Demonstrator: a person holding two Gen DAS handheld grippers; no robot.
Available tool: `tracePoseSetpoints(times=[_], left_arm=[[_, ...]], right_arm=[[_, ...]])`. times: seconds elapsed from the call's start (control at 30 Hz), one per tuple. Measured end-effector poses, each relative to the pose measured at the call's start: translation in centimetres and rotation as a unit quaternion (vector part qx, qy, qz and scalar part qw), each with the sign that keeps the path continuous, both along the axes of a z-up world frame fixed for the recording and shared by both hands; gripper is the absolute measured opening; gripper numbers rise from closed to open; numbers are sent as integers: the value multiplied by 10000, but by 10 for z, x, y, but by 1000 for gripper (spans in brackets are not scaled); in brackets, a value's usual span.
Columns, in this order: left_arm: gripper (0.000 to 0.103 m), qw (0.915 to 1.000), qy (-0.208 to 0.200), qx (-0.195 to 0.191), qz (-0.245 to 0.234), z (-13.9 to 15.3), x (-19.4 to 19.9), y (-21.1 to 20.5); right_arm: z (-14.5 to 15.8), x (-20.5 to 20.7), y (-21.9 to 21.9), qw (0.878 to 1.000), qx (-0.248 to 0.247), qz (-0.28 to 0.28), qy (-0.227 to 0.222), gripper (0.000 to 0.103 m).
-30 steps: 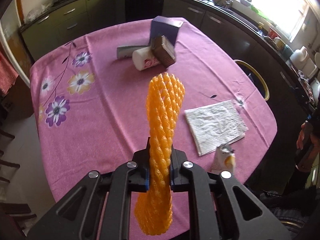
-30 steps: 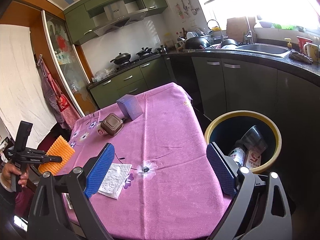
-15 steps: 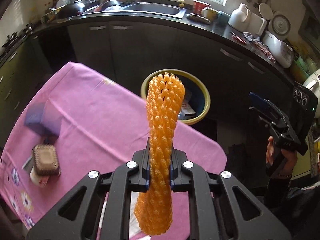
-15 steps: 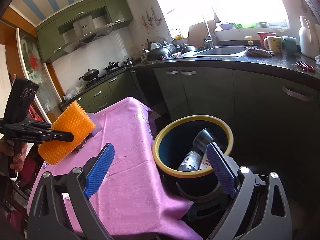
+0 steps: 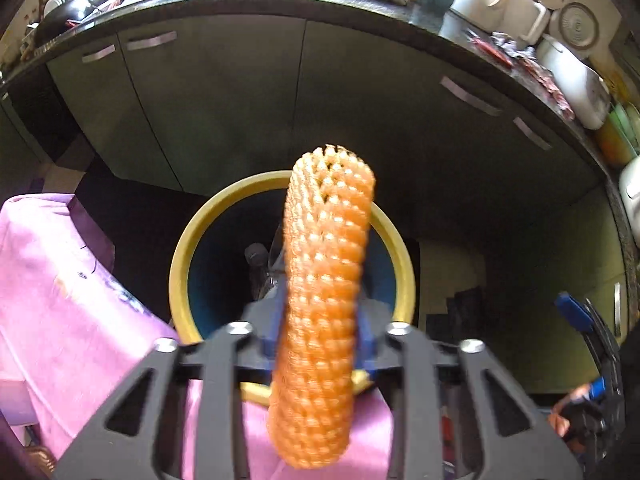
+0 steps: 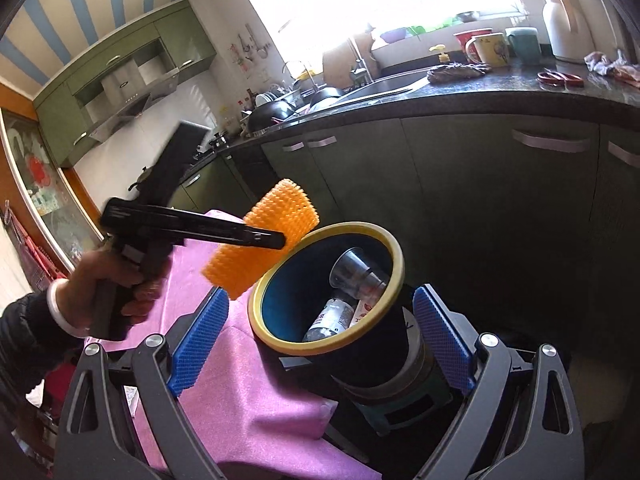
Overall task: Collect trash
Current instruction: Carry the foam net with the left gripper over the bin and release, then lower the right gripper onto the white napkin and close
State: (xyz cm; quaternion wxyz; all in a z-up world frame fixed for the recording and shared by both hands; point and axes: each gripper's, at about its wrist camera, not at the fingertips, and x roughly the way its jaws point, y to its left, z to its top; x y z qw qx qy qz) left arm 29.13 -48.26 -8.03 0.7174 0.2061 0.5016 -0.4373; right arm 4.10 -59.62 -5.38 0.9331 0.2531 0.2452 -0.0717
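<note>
An orange foam fruit net (image 5: 324, 300) stands between the jaws of my left gripper (image 5: 320, 344), which are opening; the net has sprung back to its full width and is no longer pinched. It hangs over the near rim of the yellow-rimmed dark trash bin (image 5: 180, 280). In the right wrist view the net (image 6: 288, 208) sits at the tip of the left gripper (image 6: 276, 240), just left of the bin (image 6: 396, 256). My right gripper (image 6: 320, 336) is open and holds nothing, with the bin seen between its blue pads.
The bin holds a clear plastic cup (image 6: 356, 272), a bottle (image 6: 328, 316) and a carton (image 6: 364, 312). It stands off the corner of the pink-clothed table (image 6: 248, 392). Green cabinets and a dark counter (image 6: 520, 92) with mugs and a kettle lie behind.
The left gripper has swung from the table over to the bin and its jaws have parted around the net. The right gripper has moved closer to the bin.
</note>
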Motion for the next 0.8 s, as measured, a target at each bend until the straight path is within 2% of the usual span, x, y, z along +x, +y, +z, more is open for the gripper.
tracePoseSetpoints(times=[0.03,0.07,0.2,0.3,0.43,0.6,0.73,0.8], left_arm=[[65,10000,-50,2,71,-4,3,-4],[67,9999,-93,6,121,-7,4,-5],[75,9997,-132,98,197,-10,12,-13],[77,9997,-130,15,197,5,11,8],[80,9995,-234,-61,221,34,3,52],[83,9984,-418,-174,343,70,-34,121],[83,9955,-613,-375,616,97,-69,190],[84,9927,-682,-538,836,108,-85,229]], right_arm=[[-1,-1,-2,10000,29,-21,-6,93],[-2,-1,-4,10000,53,-42,-5,93],[-2,-1,-6,9999,117,-25,-8,93],[-1,2,-2,9999,118,8,-6,93],[4,6,9,9999,75,137,-11,93],[12,13,32,9992,-80,397,-27,93],[13,27,57,9945,-112,1038,-19,93],[12,39,74,9873,-135,1583,37,93]])
